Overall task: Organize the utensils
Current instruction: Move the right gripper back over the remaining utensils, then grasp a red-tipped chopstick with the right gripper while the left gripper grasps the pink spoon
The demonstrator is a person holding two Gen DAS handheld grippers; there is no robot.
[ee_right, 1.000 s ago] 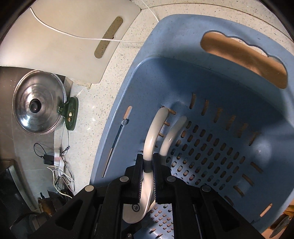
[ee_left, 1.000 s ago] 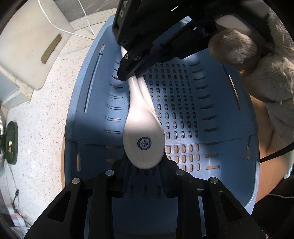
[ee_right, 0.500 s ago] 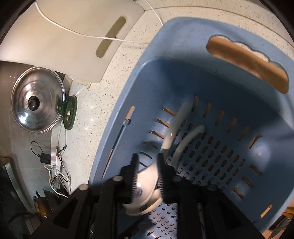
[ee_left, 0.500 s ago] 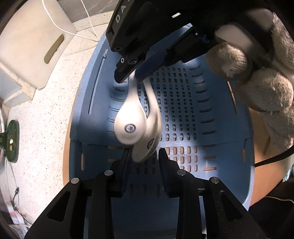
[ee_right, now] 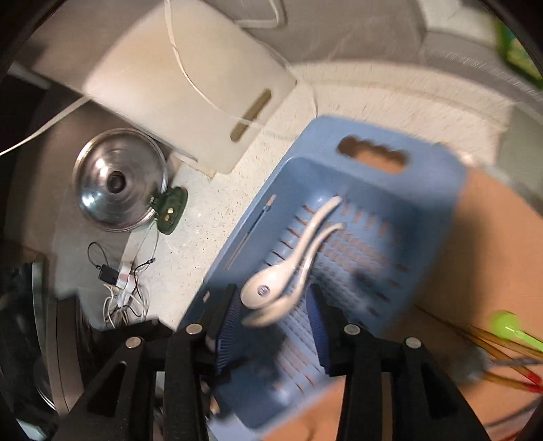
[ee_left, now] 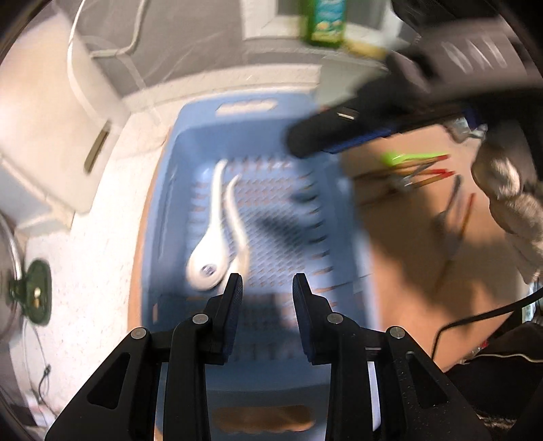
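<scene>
Two white ceramic spoons [ee_left: 217, 244] lie side by side on the slotted floor of the blue basket [ee_left: 159, 244], bowls toward me. My left gripper [ee_left: 268, 295] hovers above the basket's near end, open, with nothing between its fingers. In the right wrist view the same spoons [ee_right: 292, 268] show in the gap of my right gripper [ee_right: 273, 305], but they rest in the basket [ee_right: 424, 210] below. Its jaws are opening and the pads touch nothing. The right gripper [ee_left: 305, 142], in a gloved hand [ee_left: 509, 190], hangs blurred above the basket's far right corner.
Chopsticks and a green-handled utensil [ee_left: 417, 169] lie on the brown board [ee_left: 407, 254] right of the basket. A white cutting board [ee_right: 190, 84], a steel pot lid [ee_right: 118, 183] and tangled cables [ee_right: 125, 291] sit to the left on the speckled counter. A green bottle [ee_left: 324, 20] stands behind.
The right gripper has let go of the spoon's handle, and both spoons now lie in the basket. Both grippers have risen away from the basket, the right one also moving off to the right.
</scene>
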